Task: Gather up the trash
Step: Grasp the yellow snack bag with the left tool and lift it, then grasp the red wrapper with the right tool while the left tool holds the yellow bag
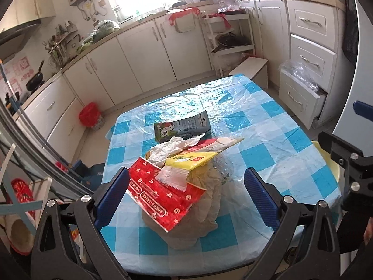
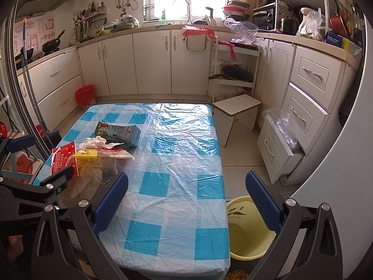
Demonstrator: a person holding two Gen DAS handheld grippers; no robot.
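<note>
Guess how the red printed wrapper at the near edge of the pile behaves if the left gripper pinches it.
The red printed wrapper looks like thin film, torn open and creased, so it will probably flop and crumple. It leans on the crumpled beige bag, so lifting may drag that. Glossy surface might slip; left gripper is open around it.

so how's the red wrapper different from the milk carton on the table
The red wrapper is flat, crumpled film, mostly red with white print; the milk carton is a box lying on its side, with a cow picture and grey text. The wrapper rests tilted on the trash pile at the near-left side of the table, close to the left gripper; the carton lies directly on the cloth, farther back. Both are ungripped trash.
</note>
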